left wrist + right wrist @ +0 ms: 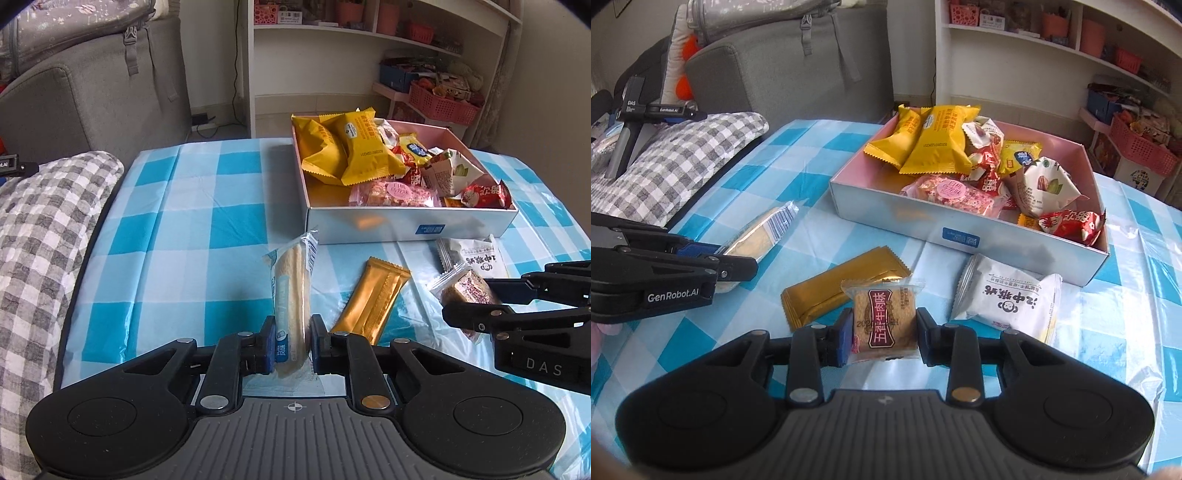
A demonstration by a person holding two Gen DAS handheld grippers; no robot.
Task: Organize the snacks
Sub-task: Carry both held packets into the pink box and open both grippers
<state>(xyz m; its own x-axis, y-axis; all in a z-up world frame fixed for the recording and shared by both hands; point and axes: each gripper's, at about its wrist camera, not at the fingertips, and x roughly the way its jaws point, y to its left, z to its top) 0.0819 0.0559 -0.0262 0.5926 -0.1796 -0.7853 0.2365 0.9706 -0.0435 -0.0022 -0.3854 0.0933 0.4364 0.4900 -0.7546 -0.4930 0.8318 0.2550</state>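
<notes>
My left gripper (292, 345) is shut on a long pale biscuit packet (291, 291), held on edge just above the blue checked tablecloth. My right gripper (883, 338) is shut on a small square clear-wrapped cracker packet (885, 319). The same packet shows at the right of the left wrist view (467, 290). A gold bar packet (371, 301) and a white packet (1008, 301) lie on the cloth between the grippers and the box. The open box (406, 227) holds several snacks, among them yellow packets (354, 147) and a pink one (393, 194).
A grey checked cushion (48, 236) lies along the table's left edge. A grey sofa (92, 92) stands behind it. White shelves with pink baskets (441, 105) stand at the back right. The left gripper also shows at the left of the right wrist view (737, 267).
</notes>
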